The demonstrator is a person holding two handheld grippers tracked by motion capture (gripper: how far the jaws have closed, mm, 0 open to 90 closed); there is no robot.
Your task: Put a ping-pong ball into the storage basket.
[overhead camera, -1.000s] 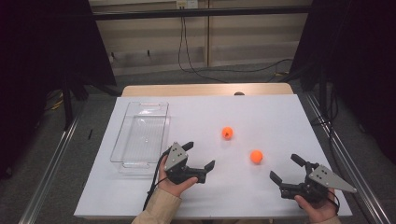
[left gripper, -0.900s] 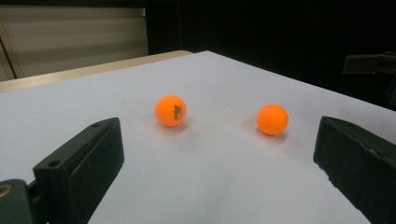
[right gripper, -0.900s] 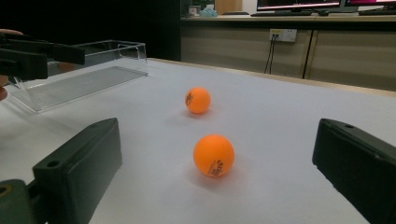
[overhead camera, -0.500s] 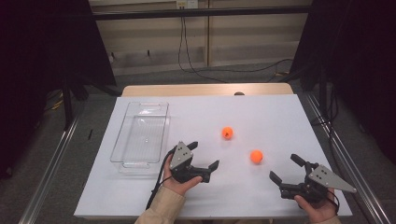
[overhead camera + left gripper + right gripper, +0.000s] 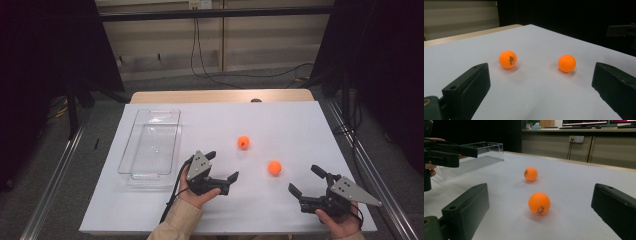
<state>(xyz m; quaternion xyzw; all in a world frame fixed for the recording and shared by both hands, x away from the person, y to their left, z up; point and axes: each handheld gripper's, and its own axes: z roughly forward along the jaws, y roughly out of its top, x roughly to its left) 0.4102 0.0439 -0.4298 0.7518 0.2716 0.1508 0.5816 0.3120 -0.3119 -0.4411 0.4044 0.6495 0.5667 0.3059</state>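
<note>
Two orange balls (image 5: 243, 142) (image 5: 274, 167) sitting on white table (image 5: 300, 125), none in clear tray (image 5: 150, 145) yet. Left gripper (image 5: 222, 167) pointing at them, jaws wide apart. Right gripper (image 5: 306, 181) waiting nearby, jaws wide apart too.

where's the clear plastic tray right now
In the high view the clear plastic tray sits empty on the left part of the white table, just beyond and left of the left gripper, apart from both orange balls.
</note>
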